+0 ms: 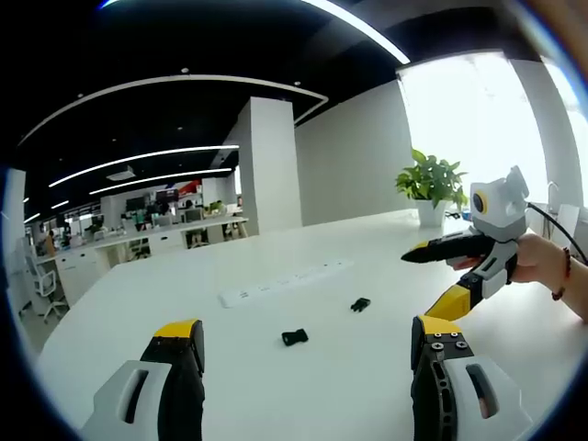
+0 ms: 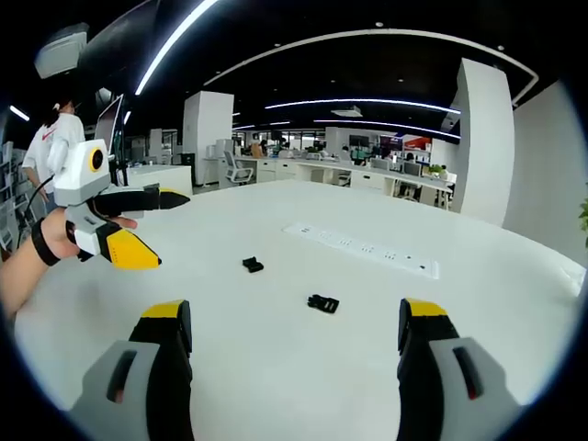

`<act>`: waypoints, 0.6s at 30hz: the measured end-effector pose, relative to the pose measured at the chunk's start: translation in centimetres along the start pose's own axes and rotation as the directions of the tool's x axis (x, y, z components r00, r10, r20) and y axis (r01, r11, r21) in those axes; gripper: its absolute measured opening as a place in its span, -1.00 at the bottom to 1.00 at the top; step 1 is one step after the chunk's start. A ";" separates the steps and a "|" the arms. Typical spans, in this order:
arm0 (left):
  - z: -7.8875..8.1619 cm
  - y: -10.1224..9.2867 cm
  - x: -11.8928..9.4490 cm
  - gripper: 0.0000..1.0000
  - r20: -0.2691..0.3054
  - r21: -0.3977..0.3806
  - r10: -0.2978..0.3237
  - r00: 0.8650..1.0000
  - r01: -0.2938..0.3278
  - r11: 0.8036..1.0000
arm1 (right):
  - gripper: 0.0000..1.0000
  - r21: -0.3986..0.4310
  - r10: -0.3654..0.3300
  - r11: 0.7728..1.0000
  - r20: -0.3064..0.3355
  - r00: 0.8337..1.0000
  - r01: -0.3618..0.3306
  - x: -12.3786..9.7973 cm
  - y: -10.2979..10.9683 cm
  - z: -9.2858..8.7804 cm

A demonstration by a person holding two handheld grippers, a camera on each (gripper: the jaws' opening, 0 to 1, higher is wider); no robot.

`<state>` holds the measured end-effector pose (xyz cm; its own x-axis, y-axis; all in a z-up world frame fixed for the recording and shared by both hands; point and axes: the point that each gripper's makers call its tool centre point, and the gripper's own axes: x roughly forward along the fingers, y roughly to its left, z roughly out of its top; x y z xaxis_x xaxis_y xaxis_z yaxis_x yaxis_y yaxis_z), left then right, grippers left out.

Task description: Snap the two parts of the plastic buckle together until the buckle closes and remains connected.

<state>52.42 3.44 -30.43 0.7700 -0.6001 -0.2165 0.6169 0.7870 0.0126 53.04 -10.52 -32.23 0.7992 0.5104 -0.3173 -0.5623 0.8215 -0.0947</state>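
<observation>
Both the left gripper (image 1: 303,354) and right gripper (image 2: 296,335) gape wide, empty, above the table's (image 1: 276,395) two separate buckle halves (image 1: 294,337)

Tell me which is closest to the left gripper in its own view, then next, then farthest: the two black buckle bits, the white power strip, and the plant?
1. Nearer buckle piece, between the jaws.
2. Other buckle piece, farther right.
3. Power strip, mid-table.
4. Potted plant, at the far right edge.

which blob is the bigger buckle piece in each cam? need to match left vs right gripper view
Left gripper view: larger buckle piece lies low centre, nearer the camera than the smaller piece.
Right gripper view: same piece sits centre, right of the smaller piece.
Shared landmark: white power strip beyond both.
</observation>
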 end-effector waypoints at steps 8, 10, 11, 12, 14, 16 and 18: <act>-0.2 0.4 0.5 0.90 -0.010 0.003 0.000 1.000 0.000 1.000 | 0.88 -0.004 0.002 1.000 -0.003 1.000 -0.002 0.5 -0.2 0.1; -0.3 0.4 0.6 0.90 -0.012 0.003 -0.001 1.000 0.001 1.000 | 0.87 -0.005 0.003 1.000 -0.004 1.000 -0.003 0.6 -0.2 0.1; -0.3 0.4 0.6 0.90 -0.017 0.005 -0.002 1.000 0.002 1.000 | 0.87 -0.005 0.003 1.000 -0.004 1.000 -0.003 0.6 -0.2 0.1; -0.3 0.5 0.7 0.90 -0.019 0.004 -0.001 1.000 0.001 1.000 | 0.87 -0.008 0.002 1.000 -0.004 1.000 -0.002 0.7 -0.2 0.1; -0.3 0.7 0.8 0.90 -0.017 0.005 -0.001 1.000 0.001 1.000 | 0.87 -0.008 0.005 1.000 -0.009 1.000 -0.005 0.9 -0.3 0.1; -0.2 0.7 1.0 0.90 -0.019 0.005 -0.001 1.000 0.001 1.000 | 0.87 -0.009 0.003 1.000 -0.012 1.000 -0.003 1.0 -0.4 0.0; -0.2 0.7 1.1 0.89 -0.022 0.008 -0.003 1.000 0.003 1.000 | 0.87 -0.009 0.006 1.000 -0.013 1.000 -0.007 1.1 -0.4 0.0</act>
<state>53.63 3.40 -30.88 0.7647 -0.5988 -0.2380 0.6202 0.7842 0.0197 54.14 -10.27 -32.51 0.7927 0.5123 -0.3305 -0.5694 0.8158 -0.1011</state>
